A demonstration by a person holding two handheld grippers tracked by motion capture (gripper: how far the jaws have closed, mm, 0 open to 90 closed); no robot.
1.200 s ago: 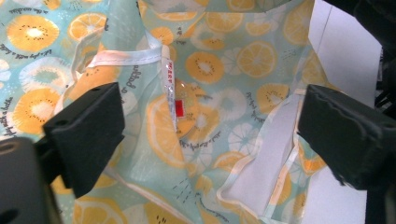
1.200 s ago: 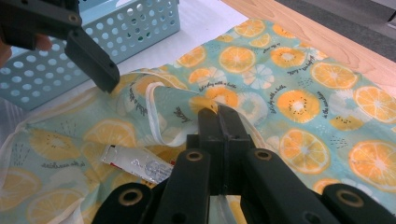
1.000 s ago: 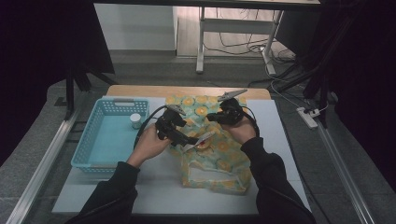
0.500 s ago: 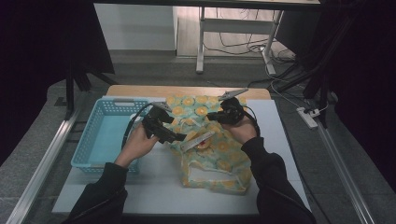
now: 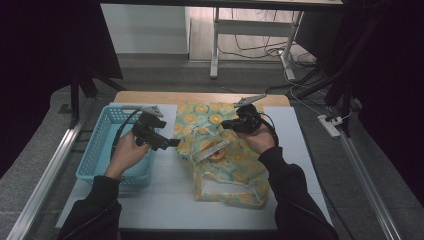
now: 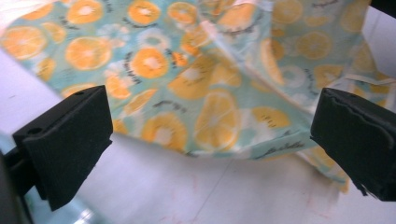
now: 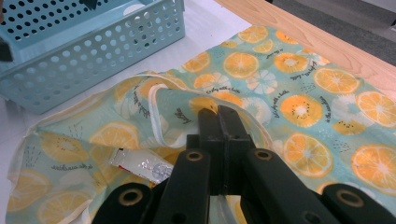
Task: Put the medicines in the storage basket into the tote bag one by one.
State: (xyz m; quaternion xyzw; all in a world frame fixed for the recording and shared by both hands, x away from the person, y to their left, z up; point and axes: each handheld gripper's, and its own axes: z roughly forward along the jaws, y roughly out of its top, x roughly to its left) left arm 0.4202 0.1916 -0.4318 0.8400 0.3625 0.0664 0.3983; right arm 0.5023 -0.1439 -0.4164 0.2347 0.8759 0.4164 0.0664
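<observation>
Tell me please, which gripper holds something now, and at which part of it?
The right gripper is shut on the orange-print bag, pinching the fabric at its opening edge. The left gripper is open and holds nothing.

orange-slice print bag point(image 5: 225, 160) lies crumpled on the table, a tube point(image 7: 140, 164) inside.
</observation>
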